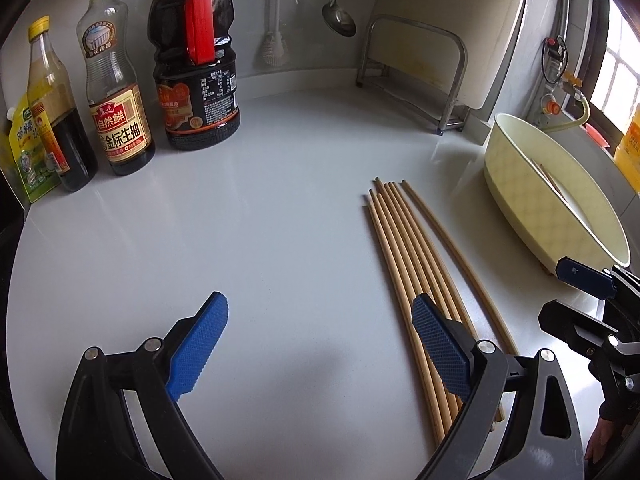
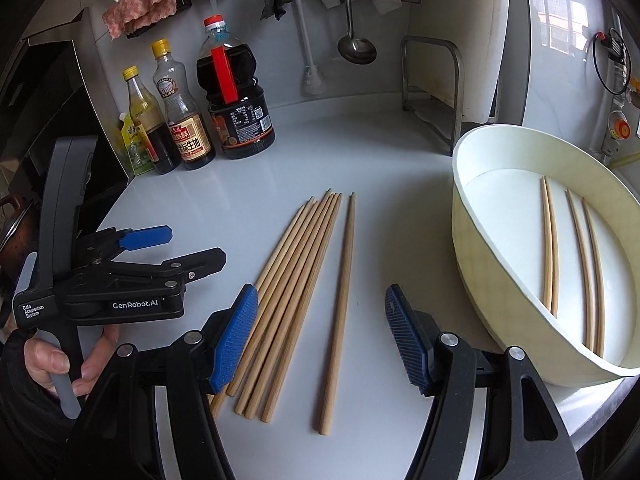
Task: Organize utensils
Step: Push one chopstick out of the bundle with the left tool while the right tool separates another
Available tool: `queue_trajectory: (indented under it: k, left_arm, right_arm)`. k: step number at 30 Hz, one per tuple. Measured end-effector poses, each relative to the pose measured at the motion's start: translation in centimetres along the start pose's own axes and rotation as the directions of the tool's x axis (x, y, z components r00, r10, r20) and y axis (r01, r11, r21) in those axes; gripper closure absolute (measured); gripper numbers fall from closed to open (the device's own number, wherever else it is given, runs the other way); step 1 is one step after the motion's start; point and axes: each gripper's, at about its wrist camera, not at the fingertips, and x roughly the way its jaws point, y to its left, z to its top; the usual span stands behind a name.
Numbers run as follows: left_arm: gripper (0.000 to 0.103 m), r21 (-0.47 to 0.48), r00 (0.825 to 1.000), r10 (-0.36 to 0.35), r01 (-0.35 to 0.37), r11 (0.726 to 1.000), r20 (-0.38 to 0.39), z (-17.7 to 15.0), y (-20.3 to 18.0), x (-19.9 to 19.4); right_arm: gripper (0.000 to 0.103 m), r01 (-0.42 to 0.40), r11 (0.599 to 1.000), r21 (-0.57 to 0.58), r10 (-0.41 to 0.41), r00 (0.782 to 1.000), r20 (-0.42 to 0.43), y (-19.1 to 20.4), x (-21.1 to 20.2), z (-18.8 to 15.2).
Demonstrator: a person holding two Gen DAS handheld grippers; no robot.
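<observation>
Both tongs, left [image 1: 320,352] and right [image 2: 322,340], hang spread and empty over the white counter [image 1: 280,200], four pale wooden chopsticks [image 2: 572,260] lying in the cream oval basin [image 2: 480,248], eight loose chopsticks [image 2: 296,280] left beside it.

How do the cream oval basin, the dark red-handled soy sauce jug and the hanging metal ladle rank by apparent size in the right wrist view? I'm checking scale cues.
1. Cream oval basin, though nearest the camera.
2. Dark red-handled soy sauce jug.
3. Hanging metal ladle.
</observation>
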Motion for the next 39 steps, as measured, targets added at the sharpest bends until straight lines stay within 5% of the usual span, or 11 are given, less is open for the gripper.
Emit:
queue_trajectory:
  k: [22,25,39]
  left_arm:
    - [0.011,0.092,0.999,-0.009,0.013,0.996,-0.051,-1.0,-2.0,2.1]
    - [0.011,0.105,0.998,0.012,-0.006,0.994,-0.055,-0.9,-2.2,2.5]
    - [0.007,0.136,0.996,0.082,-0.075,0.988,-0.044,-0.9,-2.8,2.6]
  right_arm:
    - [0.040,0.025,0.999,-0.021,-0.027,0.997,-0.073,-1.0,2.6,-1.5]
    - [0.040,-0.023,0.999,0.041,0.027,0.995,-0.092,-2.0,2.7,-1.5]
    - [0.040,0.003,1.000,0.030,0.000,0.995,-0.097,-2.0,3.1,-1.5]
